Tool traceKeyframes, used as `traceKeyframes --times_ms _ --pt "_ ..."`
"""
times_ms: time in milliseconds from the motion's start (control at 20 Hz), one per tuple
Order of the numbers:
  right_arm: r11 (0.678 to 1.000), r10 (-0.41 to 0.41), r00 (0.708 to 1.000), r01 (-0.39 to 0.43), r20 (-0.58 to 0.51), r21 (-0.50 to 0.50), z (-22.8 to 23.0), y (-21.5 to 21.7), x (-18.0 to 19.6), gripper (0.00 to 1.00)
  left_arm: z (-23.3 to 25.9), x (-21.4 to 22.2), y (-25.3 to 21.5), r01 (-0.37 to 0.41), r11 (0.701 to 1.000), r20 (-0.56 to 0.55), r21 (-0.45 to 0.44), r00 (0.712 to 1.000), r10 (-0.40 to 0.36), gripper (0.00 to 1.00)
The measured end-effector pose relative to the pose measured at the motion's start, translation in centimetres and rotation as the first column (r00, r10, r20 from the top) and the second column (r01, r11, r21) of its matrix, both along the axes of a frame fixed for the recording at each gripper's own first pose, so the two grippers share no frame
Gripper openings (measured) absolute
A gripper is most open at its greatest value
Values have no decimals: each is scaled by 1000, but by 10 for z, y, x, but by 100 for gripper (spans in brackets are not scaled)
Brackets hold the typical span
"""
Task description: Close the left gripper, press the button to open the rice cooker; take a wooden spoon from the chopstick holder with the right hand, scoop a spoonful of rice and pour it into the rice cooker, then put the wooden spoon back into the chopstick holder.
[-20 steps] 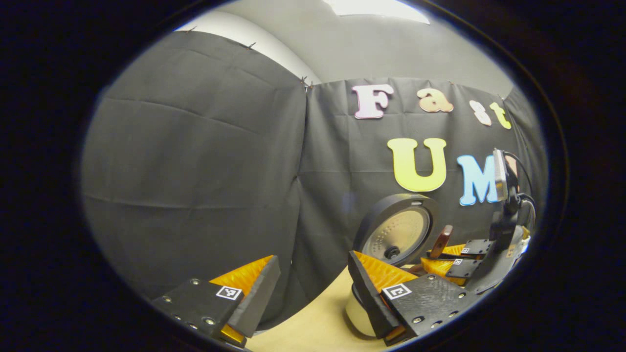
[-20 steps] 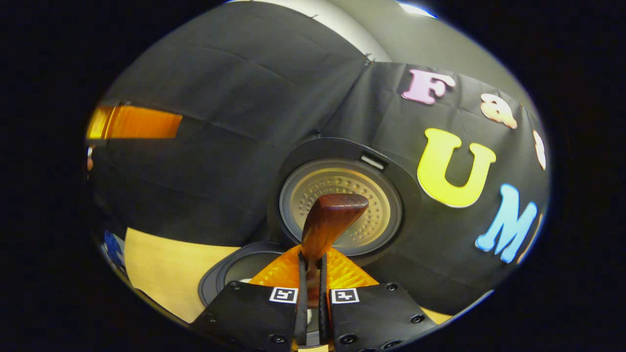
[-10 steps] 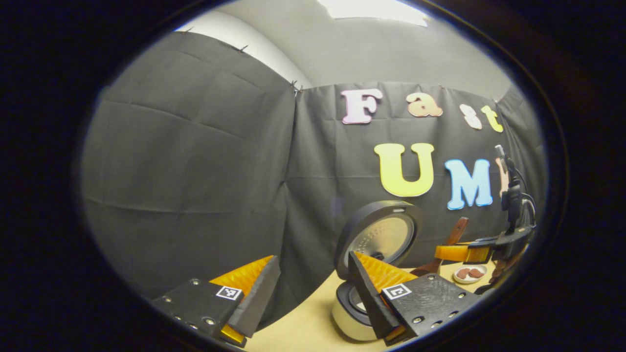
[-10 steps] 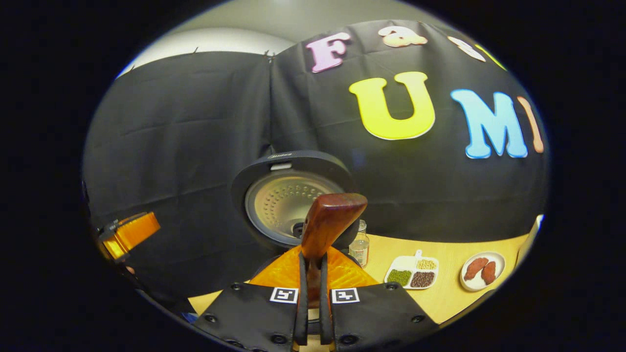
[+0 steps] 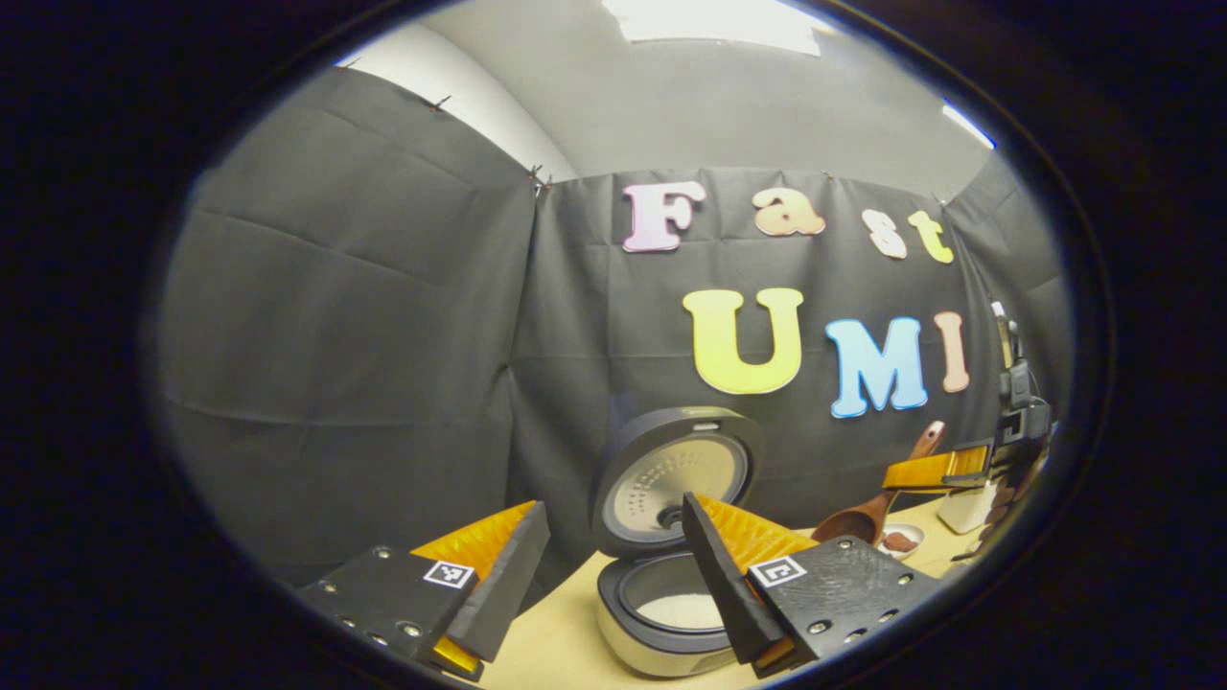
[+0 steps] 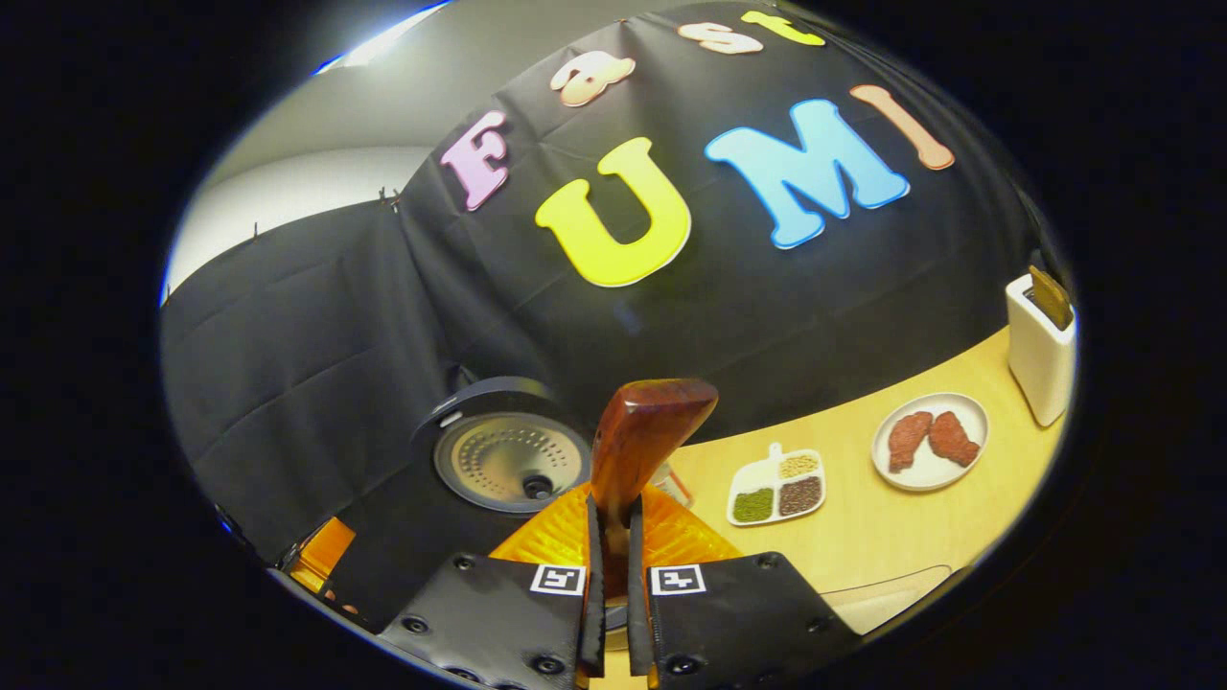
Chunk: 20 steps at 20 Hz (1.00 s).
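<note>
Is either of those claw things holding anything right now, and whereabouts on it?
Yes. The right gripper is clamped on the wooden spoon, gripping its handle; the handle's end sticks out past the fingers. The left gripper is open and holds nothing.

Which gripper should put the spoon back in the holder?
Right. The right gripper is shut on the spoon, with the white holder off to its right on the table. The left gripper hangs open near the cooker.

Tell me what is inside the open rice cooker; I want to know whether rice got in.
In the rice cooker a pale patch of rice lies on the pot's floor. The left hand-held gripper covers the pot's right side.
</note>
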State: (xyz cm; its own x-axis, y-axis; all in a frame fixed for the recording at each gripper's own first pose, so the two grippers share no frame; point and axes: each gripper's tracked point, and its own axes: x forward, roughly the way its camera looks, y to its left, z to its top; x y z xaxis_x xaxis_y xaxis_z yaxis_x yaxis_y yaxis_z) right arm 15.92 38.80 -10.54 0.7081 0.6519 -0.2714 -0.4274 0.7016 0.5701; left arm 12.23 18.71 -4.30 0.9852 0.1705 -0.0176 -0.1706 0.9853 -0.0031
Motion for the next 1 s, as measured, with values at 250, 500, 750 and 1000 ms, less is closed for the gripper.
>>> traceKeyframes --times_ms 250,500,750,1000 --pt "994 -112 993 112 -27 -20 -8 -71 10 11 8 2 -32 43 999 9 -4 999 -43 87" --pt "973 -224 974 222 -19 -62 -11 -143 14 11 13 6 -66 84 996 11 -18 996 -84 89" --pt "944 -317 948 314 -20 -100 -12 -214 10 11 16 7 -98 126 992 -3 -9 992 -126 88" --pt "913 -391 920 385 -21 -133 -17 -270 0 11 27 6 -123 157 988 12 -3 988 -157 88"
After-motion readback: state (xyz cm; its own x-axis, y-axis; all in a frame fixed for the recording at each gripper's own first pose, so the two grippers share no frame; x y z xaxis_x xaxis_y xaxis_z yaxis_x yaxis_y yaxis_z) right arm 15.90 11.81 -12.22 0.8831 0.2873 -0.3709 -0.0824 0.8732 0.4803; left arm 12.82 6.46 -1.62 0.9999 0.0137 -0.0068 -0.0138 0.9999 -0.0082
